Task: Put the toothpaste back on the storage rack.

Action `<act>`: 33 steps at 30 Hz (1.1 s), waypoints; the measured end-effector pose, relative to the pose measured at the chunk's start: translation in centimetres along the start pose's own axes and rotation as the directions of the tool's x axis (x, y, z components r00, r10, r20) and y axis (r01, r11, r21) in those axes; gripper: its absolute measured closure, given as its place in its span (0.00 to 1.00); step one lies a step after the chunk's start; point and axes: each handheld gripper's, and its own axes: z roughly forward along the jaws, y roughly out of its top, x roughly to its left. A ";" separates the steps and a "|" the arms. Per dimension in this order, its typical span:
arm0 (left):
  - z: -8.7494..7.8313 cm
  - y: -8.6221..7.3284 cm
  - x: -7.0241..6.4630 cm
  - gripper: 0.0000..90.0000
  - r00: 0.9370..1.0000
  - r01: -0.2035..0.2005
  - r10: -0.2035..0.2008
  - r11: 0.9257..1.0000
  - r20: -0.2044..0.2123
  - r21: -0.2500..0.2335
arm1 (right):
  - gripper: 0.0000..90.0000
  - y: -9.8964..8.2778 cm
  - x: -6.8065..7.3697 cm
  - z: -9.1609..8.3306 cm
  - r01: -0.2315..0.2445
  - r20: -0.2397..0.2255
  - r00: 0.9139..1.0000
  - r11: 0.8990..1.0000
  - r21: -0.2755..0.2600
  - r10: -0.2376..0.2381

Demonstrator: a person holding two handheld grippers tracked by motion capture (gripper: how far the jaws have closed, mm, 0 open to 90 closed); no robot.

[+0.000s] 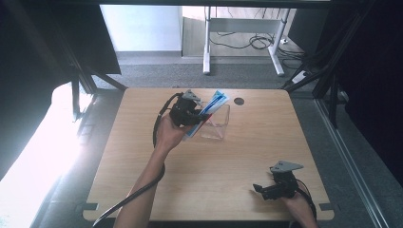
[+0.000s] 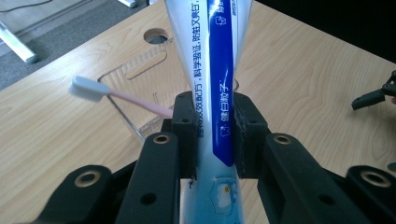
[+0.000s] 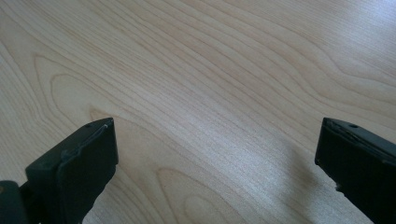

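The toothpaste tube (image 2: pixel 219 70), white with a blue band and printed characters, is clamped between the jaws of the left gripper (image 2: pixel 215 135). Both pads press on the tube's flat sides, and the tube runs lengthwise along the jaws and past their tips. In the high view the tube (image 1: pixel 212 105) is held above the table, slanting up toward the far edge, over the near-left rim of a clear plastic container (image 1: pixel 219 124). The left gripper (image 1: pixel 190 114) is carried by the person's left hand (image 1: pixel 167 133), whose forearm comes in from the near edge.

The clear container (image 2: pixel 140 70) stands on the table toward the middle of the far edge. A pink-handled toothbrush (image 2: pixel 116 95) with a pale bristle head rests in it, its head projecting over the container's wall; the lower handle is hidden behind the left jaw.

A round cable hole (image 1: pixel 239 100) sits in the table (image 1: pixel 247 156) just beyond the container, near the far edge.

The right gripper (image 1: pixel 266 189) is near the near-right corner, well apart from the container, held by the right hand (image 1: pixel 298 202). Its jaws stand wide apart with nothing between them, bare wood below.
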 end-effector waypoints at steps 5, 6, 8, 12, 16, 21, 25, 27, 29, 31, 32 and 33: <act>0.6 0.8 0.2 0.83 1.000 -0.008 0.008 1.000 -0.006 -0.011 | 0.00 0.0 0.0 0.0 -0.002 -0.003 1.000 1.000 -0.003 0.002; 0.8 0.9 0.2 0.83 1.000 -0.007 0.007 1.000 -0.006 -0.013 | 0.00 0.0 0.0 0.0 -0.003 -0.004 1.000 1.000 -0.003 0.003; 1.2 1.2 0.3 0.83 1.000 -0.007 0.007 1.000 -0.012 -0.018 | 0.00 0.0 0.0 0.0 0.001 -0.003 1.000 1.000 0.000 -0.001; 2.0 1.5 0.6 0.83 1.000 0.000 0.000 1.000 -0.009 -0.027 | 0.00 0.0 0.0 0.0 0.003 -0.005 1.000 1.000 -0.001 -0.003; 2.7 1.9 0.7 0.83 1.000 0.002 -0.002 0.999 -0.013 -0.033 | 0.00 0.0 0.0 0.0 0.002 -0.004 1.000 1.000 -0.002 -0.002; 3.3 2.4 1.2 0.83 1.000 0.002 -0.004 0.999 -0.029 -0.047 | 0.00 -0.1 -0.1 -0.1 0.003 -0.003 1.000 1.000 -0.002 -0.003; 3.7 2.7 1.6 0.83 0.999 0.006 -0.008 0.998 -0.038 -0.056 | 0.00 -0.1 0.0 -0.1 -0.001 -0.006 1.000 1.000 -0.005 0.001; 4.0 2.8 1.7 0.83 0.999 0.006 -0.009 0.998 -0.044 -0.063 | 0.00 -0.1 0.0 0.0 0.002 -0.008 1.000 1.000 -0.004 -0.002; 4.2 3.0 1.8 0.83 0.999 0.010 -0.013 0.997 -0.044 -0.071 | 0.00 -0.1 0.0 0.0 0.002 -0.011 1.000 1.000 -0.003 -0.002; 4.4 3.1 1.9 0.83 0.999 0.007 -0.011 0.997 -0.048 -0.074 | 0.00 -0.1 0.0 0.0 0.001 -0.013 1.000 1.000 -0.002 -0.001; 4.5 3.2 1.9 0.83 0.999 0.007 -0.011 0.997 -0.050 -0.079 | 0.00 -0.1 0.0 0.0 -0.002 -0.013 1.000 1.000 -0.003 0.002; 4.6 3.3 1.9 0.83 0.999 0.005 -0.010 0.997 -0.052 -0.081 | 0.00 -0.1 0.0 0.1 -0.002 -0.014 1.000 1.000 -0.004 0.002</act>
